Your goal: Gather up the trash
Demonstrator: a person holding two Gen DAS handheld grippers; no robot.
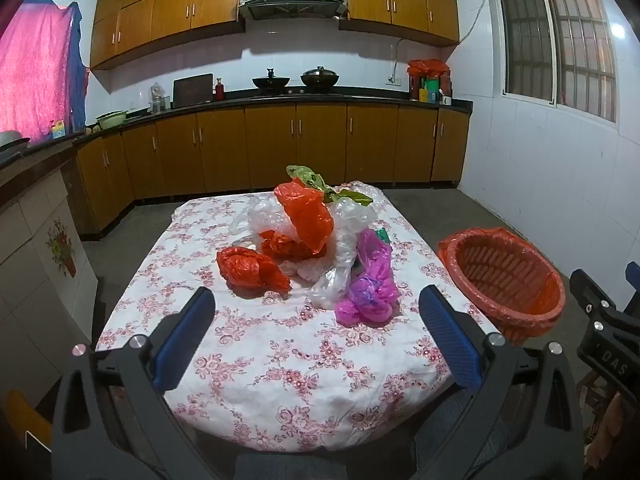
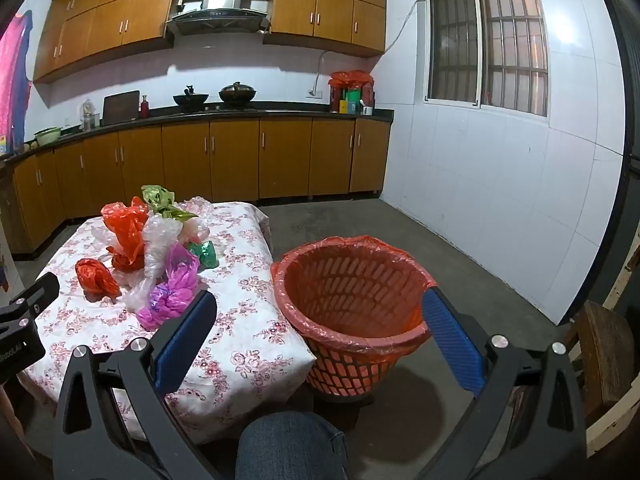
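A heap of crumpled plastic bags lies on the table with the floral cloth (image 1: pixel 280 360): a knotted red bag (image 1: pixel 250 268), a tall red bag (image 1: pixel 308 216), clear bags (image 1: pixel 340 248), a magenta bag (image 1: pixel 370 288) and a green bag (image 1: pixel 308 176). An orange basket (image 1: pixel 508 280) lined with a red bag stands on the floor right of the table. My left gripper (image 1: pixel 316 300) hangs open over the table's near part, short of the heap. My right gripper (image 2: pixel 320 304) is open above the basket (image 2: pixel 352 288), with the magenta bag (image 2: pixel 172 288) to its left.
A person's knee in jeans (image 2: pixel 292 444) shows at the bottom of the right wrist view. A wooden chair (image 2: pixel 600 344) stands at the right. Kitchen cabinets and a counter with pots (image 1: pixel 296 80) run along the far wall. Grey floor surrounds the table.
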